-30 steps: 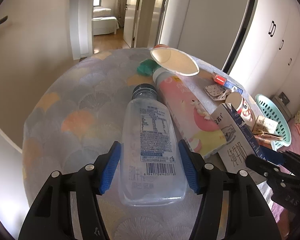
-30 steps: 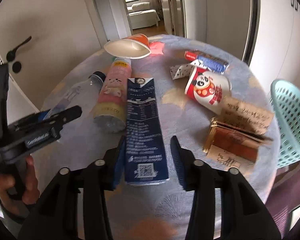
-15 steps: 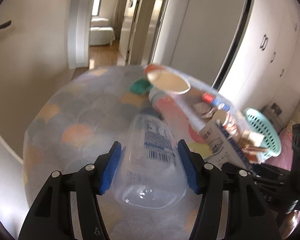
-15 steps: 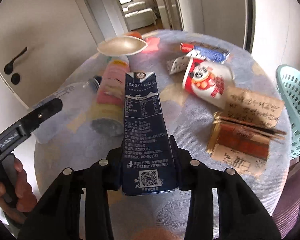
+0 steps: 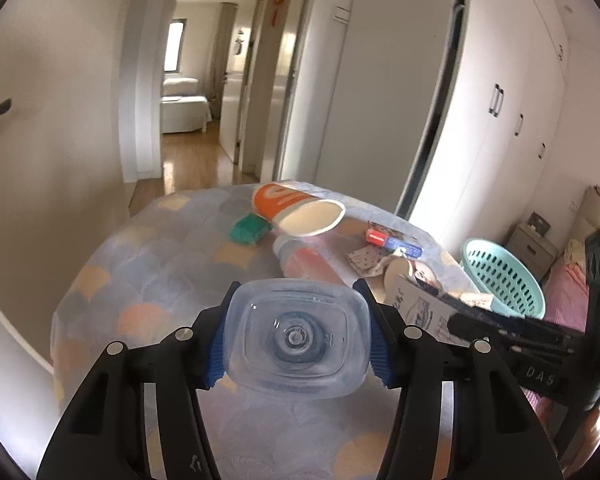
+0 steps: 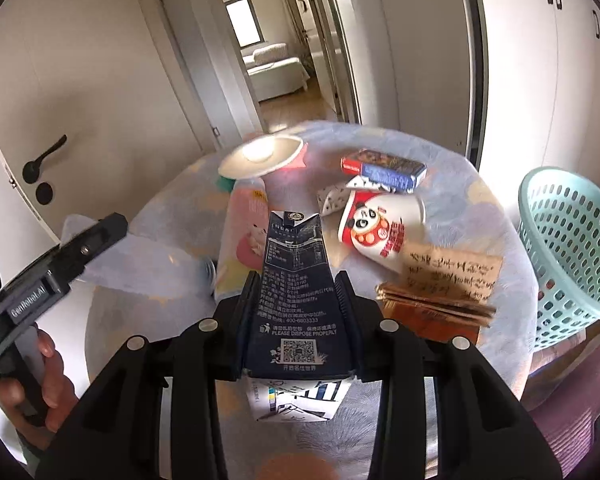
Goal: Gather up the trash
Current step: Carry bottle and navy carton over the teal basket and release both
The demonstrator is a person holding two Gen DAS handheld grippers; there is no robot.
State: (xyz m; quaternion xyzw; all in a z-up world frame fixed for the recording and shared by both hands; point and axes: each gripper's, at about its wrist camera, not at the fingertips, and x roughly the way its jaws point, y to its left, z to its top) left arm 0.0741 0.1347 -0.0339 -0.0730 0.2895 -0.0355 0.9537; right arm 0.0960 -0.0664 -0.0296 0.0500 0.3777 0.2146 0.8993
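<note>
My left gripper (image 5: 296, 332) is shut on a clear plastic bottle (image 5: 296, 338), lifted off the round table (image 5: 148, 280) with its base toward the camera. My right gripper (image 6: 296, 312) is shut on a dark blue milk carton (image 6: 296, 304), raised and tilted above the table (image 6: 452, 160). A teal mesh basket (image 6: 568, 248) stands off the table's right side; it also shows in the left wrist view (image 5: 500, 276). The left gripper with the bottle appears at the left of the right wrist view (image 6: 88, 248).
On the table lie a pink bottle (image 6: 244, 236), an orange paper cup (image 5: 296, 212), a green item (image 5: 248, 230), a panda cup (image 6: 380, 228), a red-blue box (image 6: 384, 170), brown paper packets (image 6: 444, 280). A door (image 6: 60, 120) stands left, wardrobes (image 5: 512, 100) right.
Both grippers have lifted their items off the table and tipped them upward. The bottle now points its base at the left camera. The carton has risen toward the right camera.
</note>
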